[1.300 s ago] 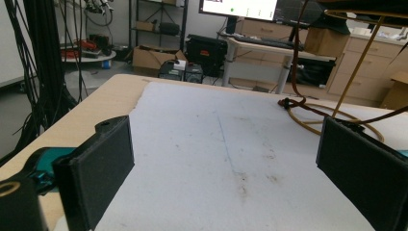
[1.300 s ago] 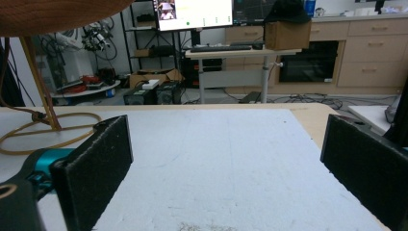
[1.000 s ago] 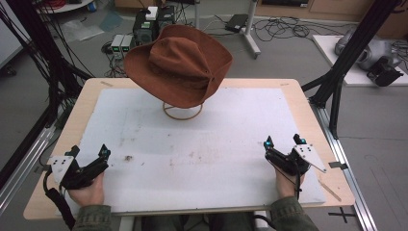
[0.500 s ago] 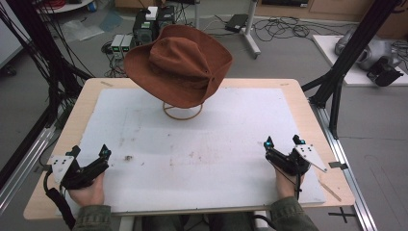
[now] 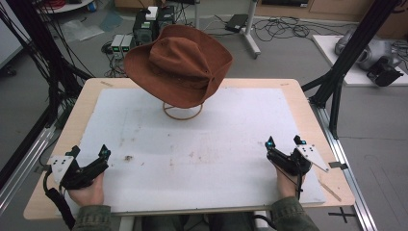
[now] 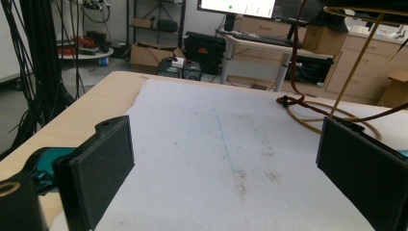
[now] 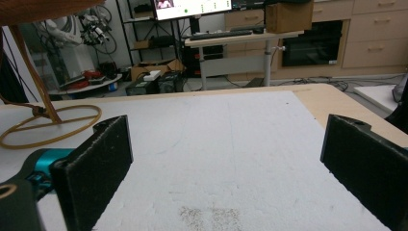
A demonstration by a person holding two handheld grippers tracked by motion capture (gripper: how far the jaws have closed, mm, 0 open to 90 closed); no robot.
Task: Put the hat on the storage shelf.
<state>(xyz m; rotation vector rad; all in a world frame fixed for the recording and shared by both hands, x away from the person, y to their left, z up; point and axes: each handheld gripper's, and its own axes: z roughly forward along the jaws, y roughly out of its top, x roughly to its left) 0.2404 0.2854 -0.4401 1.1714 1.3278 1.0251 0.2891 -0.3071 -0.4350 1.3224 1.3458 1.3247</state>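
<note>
Left gripper sat at near-left corner of table, jaws spread wide, nothing between them. Held in left hand, grey plate on top, cable trailing toward table edge. In left gripper view, both black pads apart over white mat, clear of any object.

Right gripper rested at near-right side, jaws likewise released and gaping, gripping nothing. Held in right hand, grey plate angled toward right edge. In right gripper view, pads wide apart above mat, faint brown smudge on mat between them.

Both grippers well apart from each other, each near a front corner, low over mat.

Farther out: brown hat perched tilted on wire stand at far middle of mat, well apart from both grippers. Stand's ring base lay flat on mat; ring and upright rod seen at right in left gripper view and at left in right gripper view. Hat cord hung down to ring in left gripper view.

Mat stained with small brown marks near centre and front left. Green sleeves entered from bottom. Beyond table: black frame posts, cables on floor, desk with monitor in background.
</note>
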